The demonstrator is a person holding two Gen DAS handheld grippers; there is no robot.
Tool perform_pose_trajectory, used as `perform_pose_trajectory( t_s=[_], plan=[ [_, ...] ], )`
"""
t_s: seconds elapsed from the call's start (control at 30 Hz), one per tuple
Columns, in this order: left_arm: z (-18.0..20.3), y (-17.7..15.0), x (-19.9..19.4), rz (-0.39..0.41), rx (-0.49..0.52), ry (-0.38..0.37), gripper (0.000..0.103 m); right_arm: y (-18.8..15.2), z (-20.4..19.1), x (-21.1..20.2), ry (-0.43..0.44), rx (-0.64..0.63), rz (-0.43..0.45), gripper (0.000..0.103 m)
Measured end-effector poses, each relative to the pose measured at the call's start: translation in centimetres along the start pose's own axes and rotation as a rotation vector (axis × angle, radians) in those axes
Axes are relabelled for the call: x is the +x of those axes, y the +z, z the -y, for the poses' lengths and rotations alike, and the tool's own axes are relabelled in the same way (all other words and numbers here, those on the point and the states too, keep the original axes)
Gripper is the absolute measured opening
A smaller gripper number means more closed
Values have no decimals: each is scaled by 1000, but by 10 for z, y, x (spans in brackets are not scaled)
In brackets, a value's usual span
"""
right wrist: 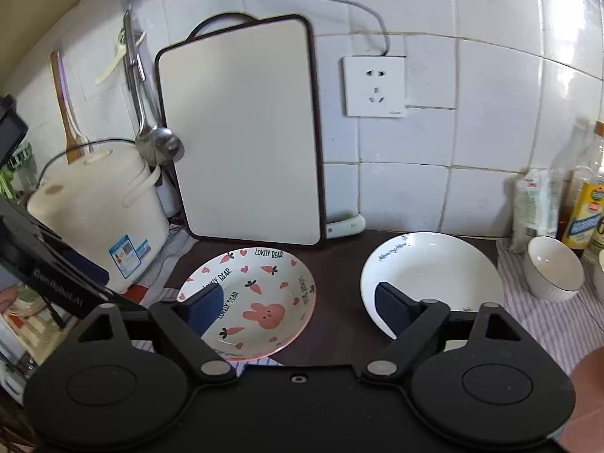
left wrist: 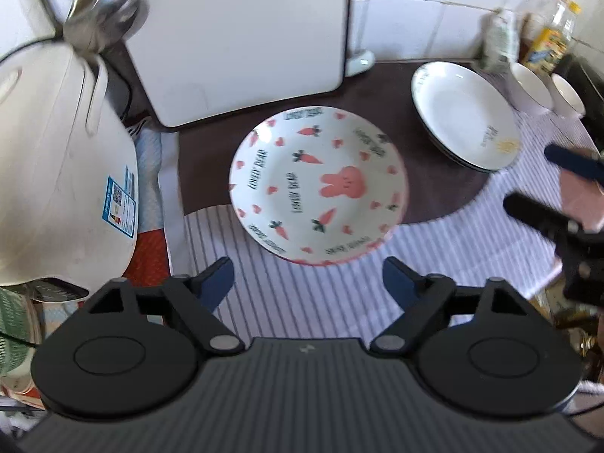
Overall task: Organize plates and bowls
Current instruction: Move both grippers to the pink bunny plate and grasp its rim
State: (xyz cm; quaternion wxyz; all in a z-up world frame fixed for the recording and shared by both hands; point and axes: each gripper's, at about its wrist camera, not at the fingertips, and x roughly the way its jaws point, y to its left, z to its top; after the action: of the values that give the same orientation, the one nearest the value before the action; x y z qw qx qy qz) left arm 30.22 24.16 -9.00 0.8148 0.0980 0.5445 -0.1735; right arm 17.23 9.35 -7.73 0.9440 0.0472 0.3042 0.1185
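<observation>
Left gripper [left wrist: 307,277]: jaws spread wide, nothing between them; hovers over the striped cloth [left wrist: 339,294], just short of the near rim of the bunny plate [left wrist: 319,185]

Right gripper [right wrist: 298,307]: jaws wide apart, holding nothing; held above the counter [right wrist: 336,283], left finger in line with the bunny plate's near-left rim, right finger in line with the white plate's near-left rim; seen in the left wrist view at the right edge, blurred

Bunny plate: pink rim, carrots, hearts, pink rabbit, "LOVELY BEAR" lettering; lies flat, far half on the dark counter, near half on the striped cloth; in front of the cutting board [right wrist: 241,132]

White plate [right wrist: 434,275]: plain, small lettering by the rim; right of the bunny plate, apart from it. In the left wrist view more rims show beneath it, so a stack; count cannot be told

Bowl [right wrist: 553,268]: white, upright on the striped cloth, right of the white plates. A second bowl [left wrist: 566,94] just beside it, farther right

Cutting board: white, dark edge, stands upright against the tiled wall

Rice cooker [right wrist: 98,211]: cream, left of the board, blue label on its front

Ladle [right wrist: 158,143]: metal, hangs on the wall between cooker and board

Wall socket [right wrist: 373,87]: white, right of the board, cable running up from it

Bottles [right wrist: 585,204]: at the far right by the wall, behind the bowls; one with a yellow label
</observation>
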Motion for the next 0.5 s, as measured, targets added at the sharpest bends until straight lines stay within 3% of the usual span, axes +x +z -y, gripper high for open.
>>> perform_pose_trajectory(
  t_s=[0.17,0.33,0.5],
  plan=[
    [-25,2,31,61,4,-22,89,-18,-11,47,30,-23,-44,91],
    [-41,8,55,122,-39,-65,92,-37,-2,101,40,77,-119,91],
    [-49,16,93,67,-11,-47,92,-49,9,142,38,185,-199,89]
  ],
)
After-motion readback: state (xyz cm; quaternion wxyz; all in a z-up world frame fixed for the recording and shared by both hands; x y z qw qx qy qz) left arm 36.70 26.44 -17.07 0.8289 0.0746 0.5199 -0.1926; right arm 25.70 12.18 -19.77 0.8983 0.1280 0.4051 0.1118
